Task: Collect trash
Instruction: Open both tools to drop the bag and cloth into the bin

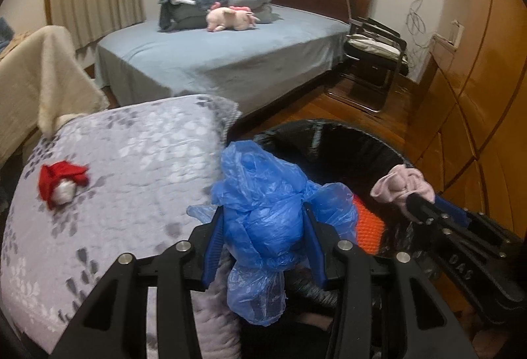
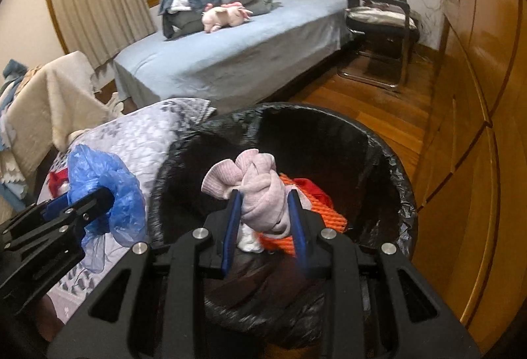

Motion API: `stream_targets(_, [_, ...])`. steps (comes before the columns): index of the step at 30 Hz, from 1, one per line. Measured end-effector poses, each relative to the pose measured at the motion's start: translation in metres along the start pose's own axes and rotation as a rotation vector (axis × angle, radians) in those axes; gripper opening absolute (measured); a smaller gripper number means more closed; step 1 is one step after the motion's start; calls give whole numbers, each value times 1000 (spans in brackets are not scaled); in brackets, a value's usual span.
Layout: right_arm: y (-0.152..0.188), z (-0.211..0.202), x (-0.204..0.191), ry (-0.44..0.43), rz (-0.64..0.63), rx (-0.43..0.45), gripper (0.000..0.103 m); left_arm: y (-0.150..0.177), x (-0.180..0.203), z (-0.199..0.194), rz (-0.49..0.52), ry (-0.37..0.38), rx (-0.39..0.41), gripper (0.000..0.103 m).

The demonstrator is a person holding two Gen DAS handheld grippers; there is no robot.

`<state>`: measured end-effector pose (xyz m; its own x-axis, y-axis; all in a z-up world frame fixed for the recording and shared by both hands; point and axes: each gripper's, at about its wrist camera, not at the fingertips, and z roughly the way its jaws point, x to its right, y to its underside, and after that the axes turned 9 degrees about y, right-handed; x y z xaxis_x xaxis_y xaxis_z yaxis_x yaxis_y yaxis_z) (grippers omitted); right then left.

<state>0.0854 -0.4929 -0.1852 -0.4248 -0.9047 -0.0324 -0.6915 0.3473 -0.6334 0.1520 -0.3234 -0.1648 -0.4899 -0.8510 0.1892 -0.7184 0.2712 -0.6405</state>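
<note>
Right, both tongs are loaded. My left tongs (image 1: 263,224) are clamped about halfway shut on a crumpled blue plastic bag (image 1: 263,210), blue pads pressing it from either side, loose film hanging below the jaws. The bag sits at the near edge of the bin (image 1: 329,135), over the seam between the bin and the grey patterned quilt (image 1: 131,161) beside it.

My right tongs (image 2: 263,217) are squeezed narrower, gripping a balled-up pink sock (image 2: 260,191) (knitted, and bulging out above the fingertips). That one hangs squarely over the mouth of the bin, which is lined with a black bag (image 2: 398,181). Down inside I can see an orange ribbed piece (image 2: 329,214), something red (image 2: 313,187) behind it, and a small white scrap (image 2: 248,242) just under the sock.

From the right wrist view the left tongs show at the left edge, blue bag still outside the rim, over the quilt. On that quilt, well left of the bin, lies a red and white bundle (image 1: 62,184), untouched.

Behind all this: a bed (image 1: 214,62) with a blue sheet, folded bedding stacked at its head, a pink plush toy (image 1: 230,18) in front of the stack, a chair (image 1: 378,59) against the wall, wooden floor (image 2: 378,102).
</note>
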Motion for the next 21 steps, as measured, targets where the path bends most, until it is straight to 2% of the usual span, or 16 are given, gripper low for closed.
stream_targets(3, [-7,16,9,14,20,-9,28,-8,10,16,17,25,-10,46])
stream_targets(6, [-14,32,16,23,37,-29,33,-17,19,35,49,60,-27,53])
stream_targets(7, [-15,36,17,30,42,-35,34,-19,22,43,61,62,-35,58])
stream_targets(11, [-12,41,26,50,74,-37,38,-18,21,59,92,45,-64,63])
stream_targets(15, [-4,38,31,64,92,-42,38,-10,5,56,72,32,-67,74])
stream_targets(21, [3,15,23,67,90,-19,38,-3,-11,44,50,38,-68,74])
